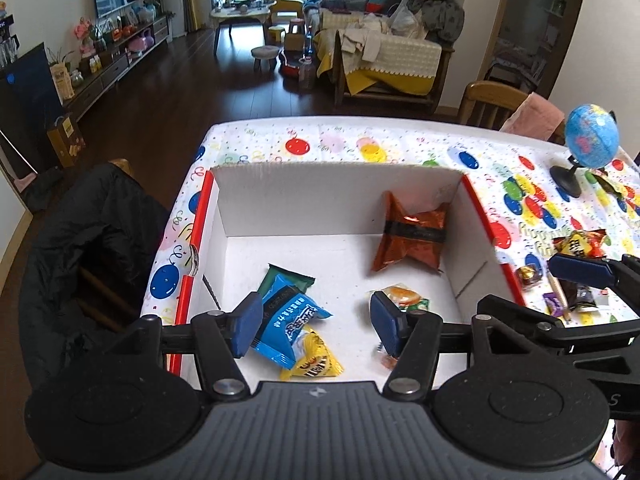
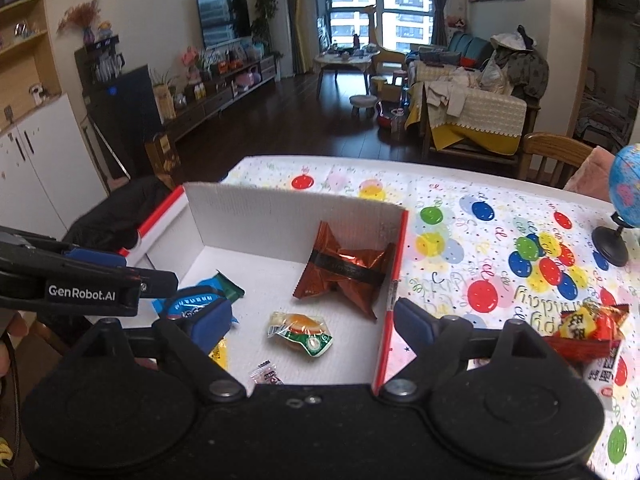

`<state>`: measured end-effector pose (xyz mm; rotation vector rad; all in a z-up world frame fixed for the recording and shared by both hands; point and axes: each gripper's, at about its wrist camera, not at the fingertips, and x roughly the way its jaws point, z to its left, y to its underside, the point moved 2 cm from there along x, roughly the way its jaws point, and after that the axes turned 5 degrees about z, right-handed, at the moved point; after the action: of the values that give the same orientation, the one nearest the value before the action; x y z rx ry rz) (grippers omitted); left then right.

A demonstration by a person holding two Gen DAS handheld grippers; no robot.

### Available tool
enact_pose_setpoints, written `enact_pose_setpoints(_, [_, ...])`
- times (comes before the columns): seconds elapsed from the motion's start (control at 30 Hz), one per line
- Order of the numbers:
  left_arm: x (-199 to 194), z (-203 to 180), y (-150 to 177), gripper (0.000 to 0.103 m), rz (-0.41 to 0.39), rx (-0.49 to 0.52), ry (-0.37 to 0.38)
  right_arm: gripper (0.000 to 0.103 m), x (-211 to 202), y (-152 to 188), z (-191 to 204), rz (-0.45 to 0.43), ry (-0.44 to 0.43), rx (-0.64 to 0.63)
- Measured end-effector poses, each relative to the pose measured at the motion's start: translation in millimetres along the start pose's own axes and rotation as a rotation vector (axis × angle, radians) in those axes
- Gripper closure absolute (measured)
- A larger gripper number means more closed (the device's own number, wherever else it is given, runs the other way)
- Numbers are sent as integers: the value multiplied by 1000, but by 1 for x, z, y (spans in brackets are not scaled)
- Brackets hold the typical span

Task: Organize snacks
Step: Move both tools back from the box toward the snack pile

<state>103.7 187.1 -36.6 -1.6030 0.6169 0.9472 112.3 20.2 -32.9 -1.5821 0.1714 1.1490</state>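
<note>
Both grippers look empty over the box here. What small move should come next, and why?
Probably swing the right gripper rightward toward the red and yellow snack packet on the balloon tablecloth. Both grippers are open and hold nothing, the white box already contains several snacks, and loose packets lie outside it on the right. The left gripper can wait over the box.

Matt white corrugated cardboard box [image 1: 240,204], glossy crinkled orange foil packet [image 1: 412,236], shiny printed plastic tablecloth [image 2: 480,200].
</note>
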Motion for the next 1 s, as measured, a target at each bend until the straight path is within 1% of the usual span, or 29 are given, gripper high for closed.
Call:
enact_pose_setpoints(0.1, [-12, -5, 3, 43, -17, 7, 4, 13, -14, 4, -2, -31, 0, 19])
enact_pose_setpoints(0.37, [-35, -24, 10, 41, -48, 23, 32, 13, -48, 15, -15, -100, 4, 62])
enact_pose_setpoints(0.53, [-46, -40, 13, 36, -64, 33, 59, 13, -61, 23, -31, -130, 24, 113])
enact_pose_setpoints(0.63, [-50, -52, 15, 35, -71, 44, 71, 12, -72, 29, -40, -156, 36, 128])
enact_pose_setpoints(0.67, [-51, -57, 15, 35, -73, 48, 74, 12, -75, 32, -42, -168, 38, 125])
enact_pose_setpoints(0.7, [-52, -62, 16, 35, -75, 51, 77, 7, -79, 35, -44, -179, 39, 121])
enact_pose_setpoints(0.77, [-52, -72, 18, 34, -74, 60, 86, 3, -85, 40, -49, -201, 50, 117])
enact_pose_setpoints(0.93, [-51, -99, 24, 31, -60, 79, 112, 3, -95, 55, -72, -202, 56, 153])
enact_pose_setpoints(1.0, [-49, -111, 25, 27, -55, 86, 117, 2, -98, 62, -83, -199, 62, 176])
